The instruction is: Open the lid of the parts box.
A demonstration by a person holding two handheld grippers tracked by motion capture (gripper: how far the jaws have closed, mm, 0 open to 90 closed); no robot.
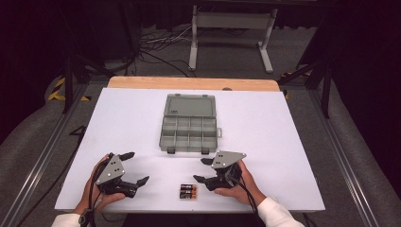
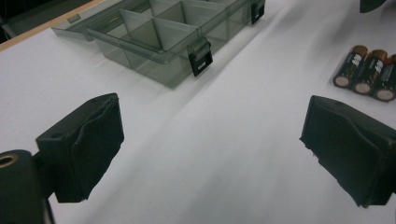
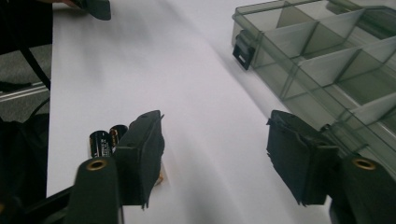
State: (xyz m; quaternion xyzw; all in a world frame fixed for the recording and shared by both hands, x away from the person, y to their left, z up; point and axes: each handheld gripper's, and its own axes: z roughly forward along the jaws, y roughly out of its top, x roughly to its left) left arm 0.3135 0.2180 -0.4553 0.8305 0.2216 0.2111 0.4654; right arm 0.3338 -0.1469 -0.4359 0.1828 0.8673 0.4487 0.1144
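Left gripper (image 1: 136, 168) jaws spread, holding nothing. 3 batteries (image 1: 187, 191) lie side by side between it and the right gripper (image 1: 202, 170), nearer the right one; that one is spread too, with the open organizer box (image 1: 189, 124) just ahead of it.

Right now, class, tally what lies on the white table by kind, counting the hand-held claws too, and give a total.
Batteries: 3
Compartment box, lid open: 1
Claws, left and right, both open and holding nothing: 2
Total: 6
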